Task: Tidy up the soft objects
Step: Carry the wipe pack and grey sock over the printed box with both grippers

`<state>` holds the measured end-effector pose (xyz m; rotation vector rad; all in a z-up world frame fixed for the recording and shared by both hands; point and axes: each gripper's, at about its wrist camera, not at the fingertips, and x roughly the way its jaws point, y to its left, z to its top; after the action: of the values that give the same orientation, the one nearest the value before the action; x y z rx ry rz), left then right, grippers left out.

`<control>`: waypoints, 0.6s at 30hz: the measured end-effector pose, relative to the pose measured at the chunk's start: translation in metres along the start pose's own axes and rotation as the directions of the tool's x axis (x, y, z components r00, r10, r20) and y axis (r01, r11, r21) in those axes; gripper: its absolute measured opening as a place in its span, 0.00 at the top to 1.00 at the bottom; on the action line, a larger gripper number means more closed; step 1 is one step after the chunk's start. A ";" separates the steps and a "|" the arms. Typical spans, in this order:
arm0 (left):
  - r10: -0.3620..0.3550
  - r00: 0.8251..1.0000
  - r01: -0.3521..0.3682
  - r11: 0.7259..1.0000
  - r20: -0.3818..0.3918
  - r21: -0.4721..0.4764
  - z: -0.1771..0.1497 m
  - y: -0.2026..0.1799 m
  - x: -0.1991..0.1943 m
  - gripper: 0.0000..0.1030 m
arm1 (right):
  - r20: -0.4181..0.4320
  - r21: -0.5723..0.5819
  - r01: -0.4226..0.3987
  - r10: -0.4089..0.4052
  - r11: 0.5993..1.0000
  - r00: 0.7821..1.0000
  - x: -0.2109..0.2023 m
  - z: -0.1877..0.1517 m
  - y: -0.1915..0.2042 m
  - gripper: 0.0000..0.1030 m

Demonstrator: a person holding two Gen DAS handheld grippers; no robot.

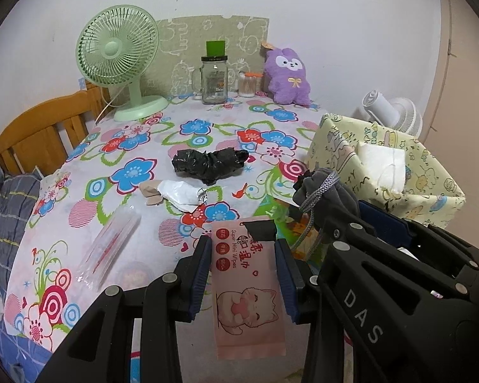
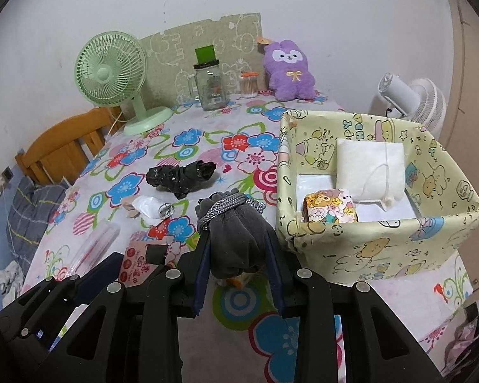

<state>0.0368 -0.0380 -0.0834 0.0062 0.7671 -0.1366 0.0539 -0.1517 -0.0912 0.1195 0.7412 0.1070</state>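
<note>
My left gripper [image 1: 243, 249] is shut on a pink pack of mini wipes [image 1: 249, 290], held above the flowered table. To its right, my right gripper [image 2: 238, 249] is shut on a grey drawstring pouch [image 2: 236, 233] bound with a grey cord; that pouch [image 1: 322, 191] also shows in the left wrist view. The yellow cartoon-print box [image 2: 383, 242] stands just right of the pouch and holds a white pad [image 2: 370, 169] and a small cartoon tissue pack [image 2: 330, 210]. On the table lie a crumpled black bag [image 1: 209, 164], a white and silver wrapper [image 1: 182, 193] and a clear plastic sleeve [image 1: 108, 249].
At the table's back stand a green fan [image 1: 121, 60], a glass jar [image 1: 214, 79], a cotton-swab pot [image 1: 248, 85] and a purple plush [image 1: 287, 76]. A white fan [image 2: 408, 99] stands behind the box. A wooden bed frame [image 1: 38, 131] and bedding lie to the left.
</note>
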 end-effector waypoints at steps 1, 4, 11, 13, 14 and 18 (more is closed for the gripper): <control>-0.001 1.000 0.001 1.000 0.003 0.001 0.000 -0.001 -0.002 0.61 | 0.002 0.000 0.000 0.000 1.000 1.000 -0.002 0.000 0.000 0.66; -0.005 1.000 0.005 1.000 0.011 0.005 0.000 -0.005 -0.008 0.61 | 0.011 0.001 0.000 0.000 1.000 1.000 -0.010 0.001 -0.002 0.66; -0.021 1.000 0.020 1.000 0.021 0.024 -0.002 -0.015 -0.018 0.61 | 0.023 0.011 0.011 -0.011 1.000 1.000 -0.024 0.000 -0.009 0.66; -0.023 0.999 0.022 0.999 0.026 0.029 0.000 -0.017 -0.021 0.61 | 0.022 0.013 0.009 -0.010 1.000 1.000 -0.028 0.000 -0.011 0.66; -0.023 0.999 0.022 0.999 0.030 0.031 0.000 -0.018 -0.023 0.61 | 0.023 0.013 0.007 -0.007 1.000 1.000 -0.030 0.000 -0.011 0.66; -0.022 0.998 0.020 0.999 0.053 0.037 0.006 -0.021 -0.034 0.61 | 0.040 0.012 0.001 -0.001 1.000 0.999 -0.040 0.005 -0.011 0.66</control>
<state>0.0141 -0.0552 -0.0547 0.0290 0.7114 -0.1706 0.0286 -0.1685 -0.0625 0.1326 0.7020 0.0988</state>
